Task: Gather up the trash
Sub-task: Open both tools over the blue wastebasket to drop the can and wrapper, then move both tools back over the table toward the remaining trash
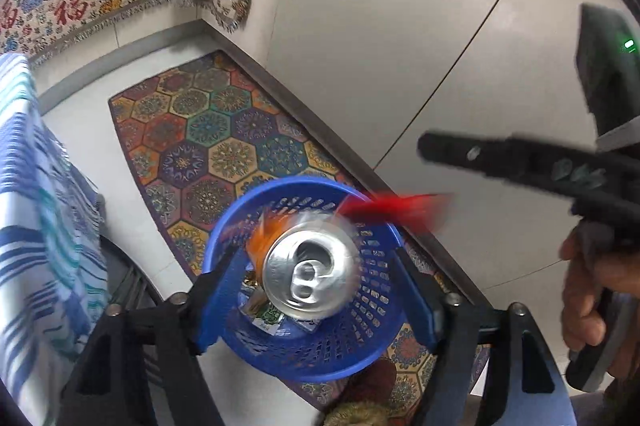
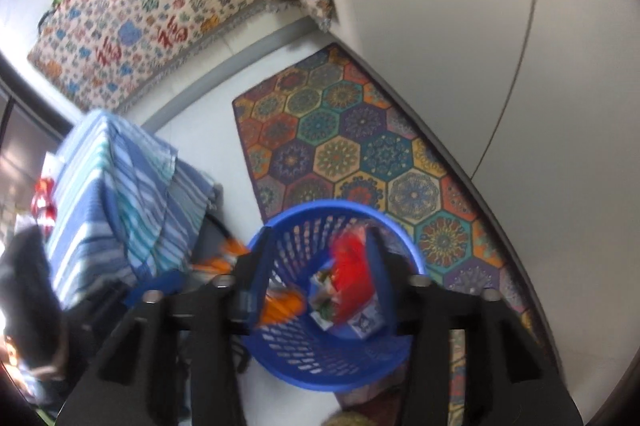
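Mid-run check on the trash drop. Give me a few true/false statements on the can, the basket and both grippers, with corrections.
1. The soda can is above the blue basket, between the left gripper's spread fingers. True.
2. The basket is solid-walled and green. False: it is blue with perforated walls.
3. The basket already holds trash. True: a red wrapper and a small carton lie inside.
4. The right gripper is clamped on the can. False: its fingers are spread over the basket, gripping nothing.
5. The basket stands at the edge of a patterned rug. True.
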`<state>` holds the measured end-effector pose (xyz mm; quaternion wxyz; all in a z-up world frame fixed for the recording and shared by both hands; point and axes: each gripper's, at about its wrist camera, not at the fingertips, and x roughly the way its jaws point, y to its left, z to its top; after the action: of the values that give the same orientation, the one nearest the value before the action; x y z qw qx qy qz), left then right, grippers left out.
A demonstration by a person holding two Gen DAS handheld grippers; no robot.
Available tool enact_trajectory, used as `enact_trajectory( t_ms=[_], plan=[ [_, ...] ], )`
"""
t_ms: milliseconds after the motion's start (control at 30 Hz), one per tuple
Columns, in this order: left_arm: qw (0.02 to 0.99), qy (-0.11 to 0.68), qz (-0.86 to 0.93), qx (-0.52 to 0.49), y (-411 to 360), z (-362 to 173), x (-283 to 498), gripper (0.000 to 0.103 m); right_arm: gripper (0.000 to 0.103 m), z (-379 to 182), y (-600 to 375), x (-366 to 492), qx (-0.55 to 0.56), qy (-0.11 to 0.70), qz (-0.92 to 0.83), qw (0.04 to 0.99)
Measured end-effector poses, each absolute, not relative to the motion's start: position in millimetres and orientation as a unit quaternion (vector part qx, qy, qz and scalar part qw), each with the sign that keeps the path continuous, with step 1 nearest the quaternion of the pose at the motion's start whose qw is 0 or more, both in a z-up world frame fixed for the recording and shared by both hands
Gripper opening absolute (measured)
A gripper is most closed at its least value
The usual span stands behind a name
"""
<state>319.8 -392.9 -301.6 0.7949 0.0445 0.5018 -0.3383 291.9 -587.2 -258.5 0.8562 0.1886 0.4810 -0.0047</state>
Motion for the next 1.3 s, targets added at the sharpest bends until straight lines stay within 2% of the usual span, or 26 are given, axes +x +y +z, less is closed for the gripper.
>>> enact_trajectory(
  t_ms=[100,233,367,533,767,1033,1300],
  plan=[
    [0.79,0.51,-0.337,0.049,-401,-309,324,0.077,0.053,-254,-594,290,0.196,0.471,-0.014,0.86],
    [0.796,0.504,-0.333,0.036,-395,-297,319,0.077,0.067,-246,-600,288,0.188,0.459,-0.035,0.868],
    [0.808,0.484,-0.335,0.026,-374,-264,300,0.077,0.083,-234,-596,287,0.157,0.445,-0.066,0.879],
    [0.829,0.442,-0.342,0.034,-316,-216,254,0.077,0.096,-216,-582,284,0.13,0.422,-0.08,0.893],
    [0.862,0.433,-0.258,0.043,-194,-200,210,0.078,0.097,-199,-523,283,0.061,0.416,-0.055,0.906],
    [0.886,0.445,-0.127,0.017,-52,-207,209,0.078,0.097,-182,-368,254,-0.014,0.384,0.088,0.919],
    [0.891,0.452,-0.038,0.016,38,-218,234,0.078,0.097,-207,-223,232,-0.067,0.431,0.201,0.877]
  ],
)
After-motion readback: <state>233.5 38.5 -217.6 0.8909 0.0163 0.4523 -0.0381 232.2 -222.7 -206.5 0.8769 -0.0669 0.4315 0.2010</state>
